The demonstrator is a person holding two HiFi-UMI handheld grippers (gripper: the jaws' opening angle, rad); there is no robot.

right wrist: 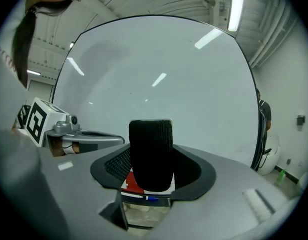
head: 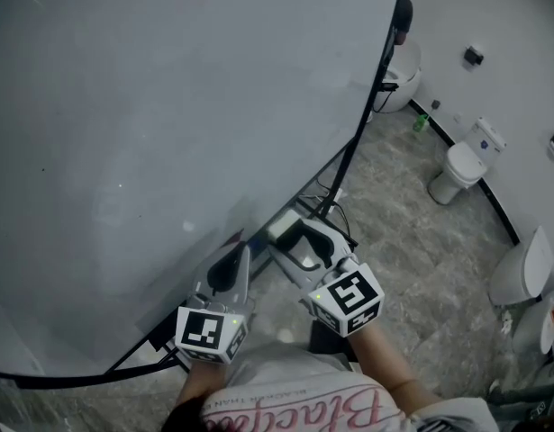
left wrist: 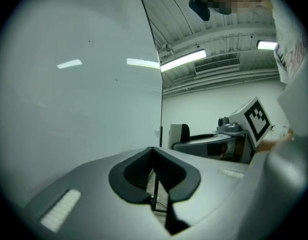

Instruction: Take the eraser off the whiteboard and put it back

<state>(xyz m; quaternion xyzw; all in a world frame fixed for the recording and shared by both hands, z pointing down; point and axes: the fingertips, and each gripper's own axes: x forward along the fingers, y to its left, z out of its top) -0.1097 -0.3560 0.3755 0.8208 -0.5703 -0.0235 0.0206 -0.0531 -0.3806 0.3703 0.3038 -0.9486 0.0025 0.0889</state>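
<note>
The eraser (right wrist: 151, 154), a white block with black felt facing the camera, stands upright between the jaws of my right gripper (right wrist: 151, 173), which is shut on it. In the head view the right gripper (head: 291, 238) holds the eraser (head: 284, 228) just off the lower right part of the large whiteboard (head: 168, 106). The left gripper view shows the eraser (left wrist: 179, 134) from the side, beside the board's edge. My left gripper (head: 235, 261) is to the left of it by the board's lower edge, its jaws (left wrist: 155, 160) shut with nothing in them.
Below the eraser a red object (right wrist: 133, 184) and a blue-capped pen (right wrist: 149, 199) lie by the board's bottom rail. The board's black stand (head: 346, 162) reaches onto the stone floor. White toilets (head: 458, 171) and a green bottle (head: 421, 122) line the right wall.
</note>
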